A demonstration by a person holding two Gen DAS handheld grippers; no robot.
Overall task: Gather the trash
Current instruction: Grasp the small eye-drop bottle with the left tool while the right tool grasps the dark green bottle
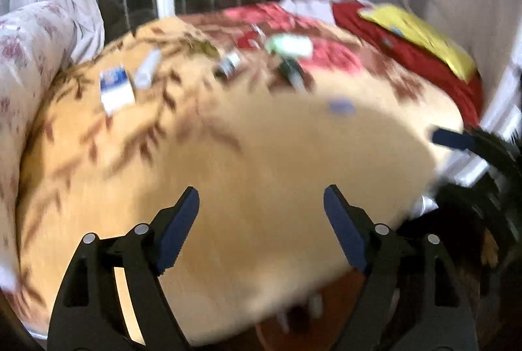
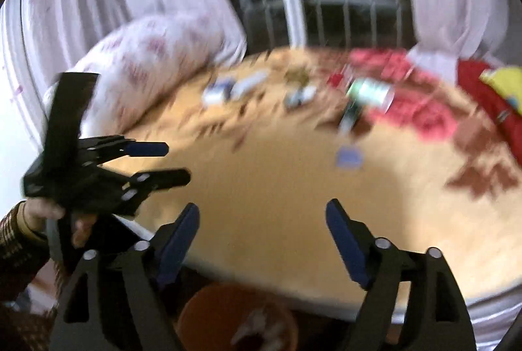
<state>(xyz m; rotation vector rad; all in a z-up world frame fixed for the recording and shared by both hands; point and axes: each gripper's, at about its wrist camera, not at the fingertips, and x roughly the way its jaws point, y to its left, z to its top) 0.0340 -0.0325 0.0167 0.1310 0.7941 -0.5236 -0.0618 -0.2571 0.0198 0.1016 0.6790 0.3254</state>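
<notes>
Both views motion-blurred; details of the small items are uncertain.

Left hand-held gripper [image 1: 261,204]: jaws wide apart, nothing between them. Right hand-held gripper [image 2: 262,220]: jaws also apart, empty. Both are held over the near edge of the bed [image 1: 261,155].

Trash lies scattered across the far half of the bed, well apart from both grippers: a white-blue box [image 1: 115,88], a green-white can [image 1: 288,45] on its side, a small dark can [image 1: 230,63], and a bluish scrap [image 1: 341,106], the nearest piece. An orange bin [image 2: 208,305] sits below the bed edge, under the right gripper.

Judged step: reach phase, nothing picked yet. Next move calls for carrying one open gripper forward to a piece, likely the scrap, straddling it, closing, then dropping it in the bin.
</notes>
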